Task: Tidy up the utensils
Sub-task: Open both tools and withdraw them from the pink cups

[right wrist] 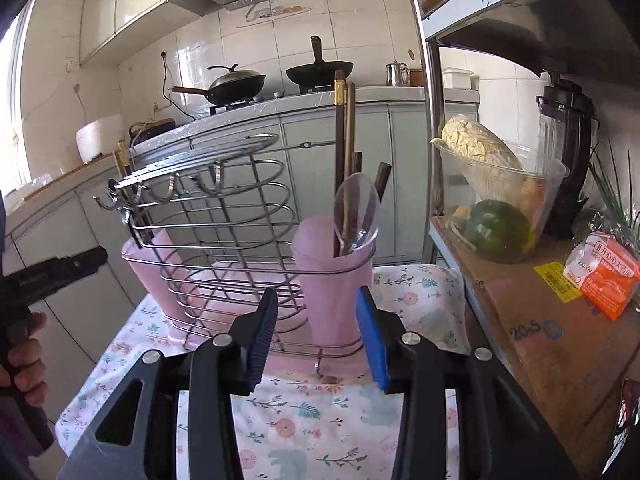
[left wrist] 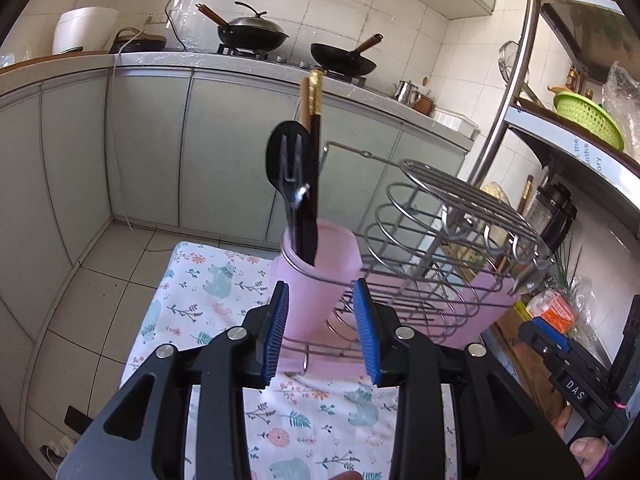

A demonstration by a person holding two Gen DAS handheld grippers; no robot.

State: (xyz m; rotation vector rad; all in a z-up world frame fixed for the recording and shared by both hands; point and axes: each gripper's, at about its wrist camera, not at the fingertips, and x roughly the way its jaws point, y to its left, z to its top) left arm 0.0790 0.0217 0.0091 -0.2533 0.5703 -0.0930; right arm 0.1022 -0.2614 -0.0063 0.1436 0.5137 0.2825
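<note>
With both my left gripper (left wrist: 322,330) and right gripper (right wrist: 318,334) spread and holding nothing, each facing a pink cup (left wrist: 316,280) of the wire rack (right wrist: 208,216) on the tabletop (right wrist: 304,420), the utensils look sorted, so I'd withdraw.

Background: lidded wok (left wrist: 253,32) and open wok (left wrist: 344,60) on the gas hob, white rice cooker (left wrist: 84,30) far left of the counter. Shelf side: green colander (left wrist: 588,114), blender (right wrist: 568,152), clear bowl (right wrist: 500,208) holding cabbage and a green pepper, orange packet (right wrist: 604,276) on a cardboard box (right wrist: 532,320).
</note>
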